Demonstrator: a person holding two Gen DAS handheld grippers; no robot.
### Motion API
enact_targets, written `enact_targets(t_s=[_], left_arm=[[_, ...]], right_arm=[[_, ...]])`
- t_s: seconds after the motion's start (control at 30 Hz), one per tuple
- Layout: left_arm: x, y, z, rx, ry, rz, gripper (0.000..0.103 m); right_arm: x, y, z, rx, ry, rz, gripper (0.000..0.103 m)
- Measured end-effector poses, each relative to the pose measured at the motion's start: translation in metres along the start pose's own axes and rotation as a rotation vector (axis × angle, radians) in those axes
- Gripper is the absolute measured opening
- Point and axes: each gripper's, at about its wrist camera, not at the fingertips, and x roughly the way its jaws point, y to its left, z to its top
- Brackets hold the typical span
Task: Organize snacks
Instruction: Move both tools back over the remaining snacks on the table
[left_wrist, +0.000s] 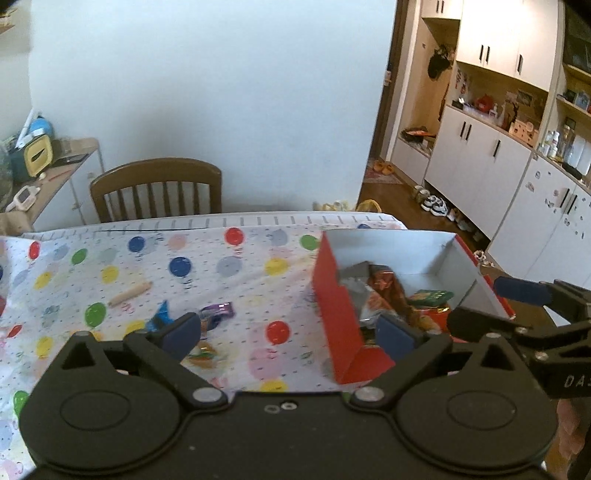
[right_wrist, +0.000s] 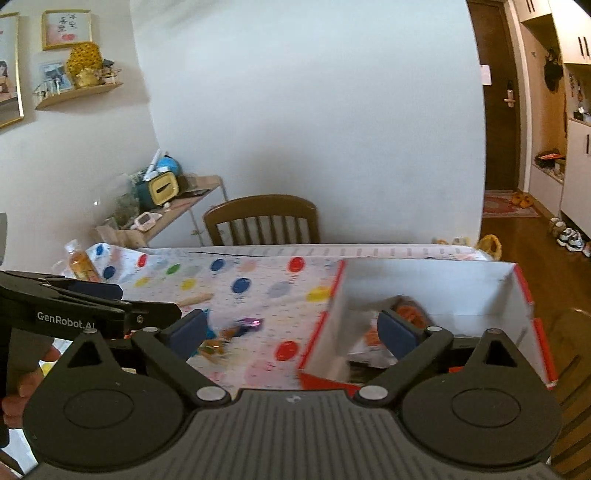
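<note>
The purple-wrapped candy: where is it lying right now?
The purple-wrapped candy lies loose on the balloon tablecloth, left of the red box, beside a blue wrapper, outside the box.

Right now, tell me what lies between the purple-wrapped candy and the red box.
Only bare balloon-print tablecloth separates purple-wrapped candy from red box; the left wrist view shows it best.

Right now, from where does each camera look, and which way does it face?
Left wrist: sits on the left tongs, faces across the balloon-print tablecloth toward a brown wooden chair; right tongs show at right.
Right wrist: sits on the right tongs, same direction; left tongs and a hand show at left.
Shared: the red-and-white cardboard box of snacks, the chair, loose wrapped candies.
</note>
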Motion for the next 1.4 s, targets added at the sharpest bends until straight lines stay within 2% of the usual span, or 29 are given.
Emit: enact_targets(t_s=[0.23,0.43,0.7,1.13,1.4], left_arm=[[-0.015,0.052,-0.014,-0.019,-0.027,0.034,0.102],[-0.017,0.101,-0.025,-0.047,-0.029,0.066,0.102],[-0.009,0.151,-0.033,-0.070,-0.026,0.091,0.102],[0.035,0.214,-0.049,-0.131,0.032,0.152,0.102],[0.077,0.241,-0.057,-0.174,0.104,0.168,0.092]], right_arm=[[0.020,0.040,-0.006,0.011,-0.001,0.011,0.100],[0.039,0.072,-0.014,-0.035,-0.006,0.004,0.100],[0.073,0.103,-0.020,-0.076,0.044,0.012,0.100],[0.144,0.129,-0.041,-0.181,0.158,-0.035,0.100],[0.188,0.129,-0.048,-0.194,0.233,-0.034,0.099]])
